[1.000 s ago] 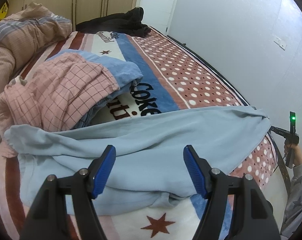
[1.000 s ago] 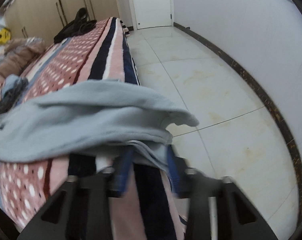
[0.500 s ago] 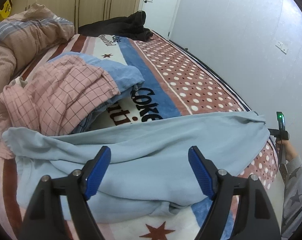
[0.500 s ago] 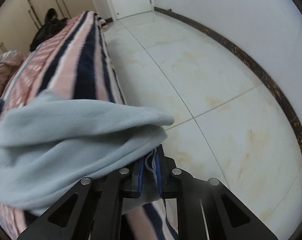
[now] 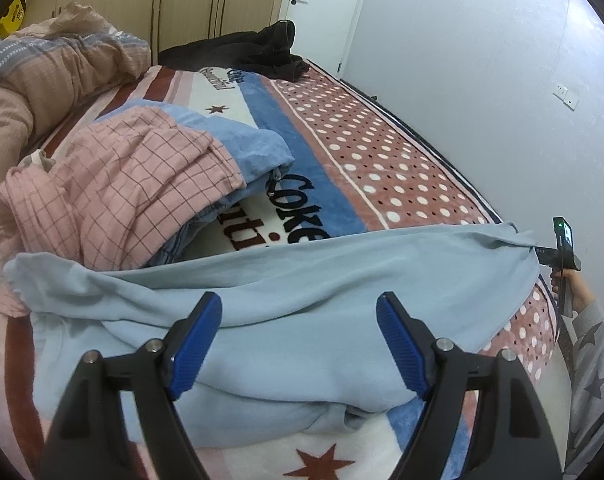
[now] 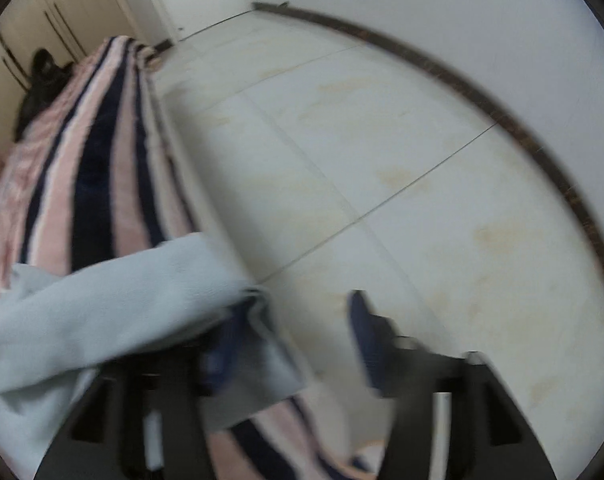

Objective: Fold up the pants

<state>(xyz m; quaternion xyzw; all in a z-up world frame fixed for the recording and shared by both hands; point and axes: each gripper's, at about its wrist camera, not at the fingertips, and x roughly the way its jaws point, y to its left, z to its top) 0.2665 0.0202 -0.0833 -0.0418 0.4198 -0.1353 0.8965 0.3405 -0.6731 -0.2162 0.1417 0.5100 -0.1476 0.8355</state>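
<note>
My left gripper (image 5: 298,340) hovers over the bed (image 5: 381,160), its blue pads (image 5: 198,340) spread wide apart with nothing between them. Below it the pants (image 5: 302,288), pale blue, lie across the patterned blanket, bunched and creased, one end reaching the bed's edge on the right side of the view. Their near fold disappears under the gripper's black arms, so I cannot see how the lower layers lie. Behind the pants sits a heap of pink checked cloth (image 5: 114,184) over a blue garment (image 5: 246,140), part of the heap hidden by the pants. A dark garment (image 5: 254,52) lies at the far end of the bed.

At the right edge of the left view, my right gripper's handle and the hand (image 5: 573,284) holding it are partly cut off.

The right wrist view is badly blurred. My right gripper (image 6: 294,332) shows its jaws apart. One pad (image 6: 361,332) stands clear over the floor (image 6: 421,160); the other is smeared against the pants' end (image 6: 122,304), and I cannot tell whether it touches the cloth.
</note>
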